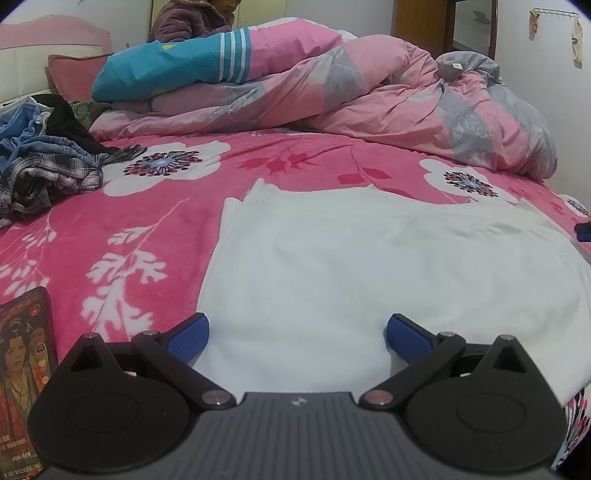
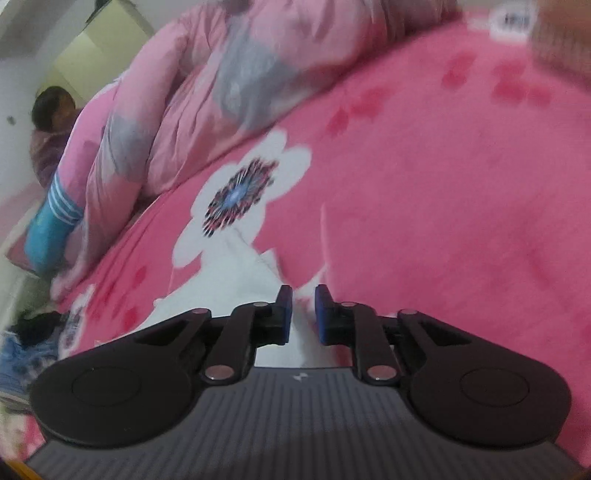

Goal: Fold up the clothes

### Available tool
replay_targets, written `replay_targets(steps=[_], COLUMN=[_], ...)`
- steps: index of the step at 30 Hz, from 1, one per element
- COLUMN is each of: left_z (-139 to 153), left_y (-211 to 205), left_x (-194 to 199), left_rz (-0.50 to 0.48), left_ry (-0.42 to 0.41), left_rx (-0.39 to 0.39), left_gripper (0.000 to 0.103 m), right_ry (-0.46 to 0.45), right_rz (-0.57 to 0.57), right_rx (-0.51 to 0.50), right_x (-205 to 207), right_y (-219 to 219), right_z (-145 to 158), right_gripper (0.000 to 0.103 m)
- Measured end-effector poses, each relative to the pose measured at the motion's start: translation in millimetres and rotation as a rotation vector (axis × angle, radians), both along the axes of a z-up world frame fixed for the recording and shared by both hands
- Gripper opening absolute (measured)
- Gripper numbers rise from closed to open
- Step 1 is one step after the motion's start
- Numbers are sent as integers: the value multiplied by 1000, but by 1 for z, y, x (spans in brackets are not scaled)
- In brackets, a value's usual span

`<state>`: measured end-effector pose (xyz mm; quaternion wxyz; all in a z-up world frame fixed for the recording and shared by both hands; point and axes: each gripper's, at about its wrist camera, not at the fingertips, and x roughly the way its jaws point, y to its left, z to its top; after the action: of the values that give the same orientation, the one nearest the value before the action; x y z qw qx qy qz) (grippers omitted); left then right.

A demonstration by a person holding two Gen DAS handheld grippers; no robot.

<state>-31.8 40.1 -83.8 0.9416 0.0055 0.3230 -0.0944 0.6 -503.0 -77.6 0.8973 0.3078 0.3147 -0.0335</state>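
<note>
Left gripper (image 1: 297,338): jaws released and spread wide, hovering low over the near part of the white garment (image 1: 369,266); nothing between the pads.
Right gripper (image 2: 303,312): jaws nearly clenched, a narrow gap left; white cloth shows in that gap, but the blur does not let me confirm that it is pinched.
Task item: white garment lies flat on the pink floral bedspread (image 1: 147,229), its far edge with a small raised corner towards the quilt.
Step in hand, judged: carrying one edge over for a fold. Advice: keep the lifted edge low and taut, lay it square on the opposite edge, and let the left gripper pin the near cloth so that it does not drag.
Left view only: phone (image 1: 26,369) at the near left; heap of unfolded clothes (image 1: 48,162) further left; full spread of the garment.
Right view only: the right jaws and the garment corner by them.
Far: rumpled quilt (image 1: 369,92); a seated person (image 1: 192,18) behind it.
</note>
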Motion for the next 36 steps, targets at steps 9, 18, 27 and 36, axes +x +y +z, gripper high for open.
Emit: replay_targets(steps=[9, 18, 27, 36], left_z=[1, 4, 6, 22], left_y=[1, -1, 4, -27], left_x=[0, 1, -2, -38], left_rz=[1, 23, 47, -50], left_ry=[9, 31, 33, -77], left_rx=[1, 5, 9, 142], left_gripper=[103, 103, 103, 103], right_ry=[-22, -170, -75, -157], right_rz=[-11, 17, -138, -11], right_rx=[152, 242, 142, 157], right_x=[-39, -84, -118, -136], right_y=[-5, 13, -1, 53], right_z=[-27, -12, -32, -22], right_gripper=[14, 19, 16, 20])
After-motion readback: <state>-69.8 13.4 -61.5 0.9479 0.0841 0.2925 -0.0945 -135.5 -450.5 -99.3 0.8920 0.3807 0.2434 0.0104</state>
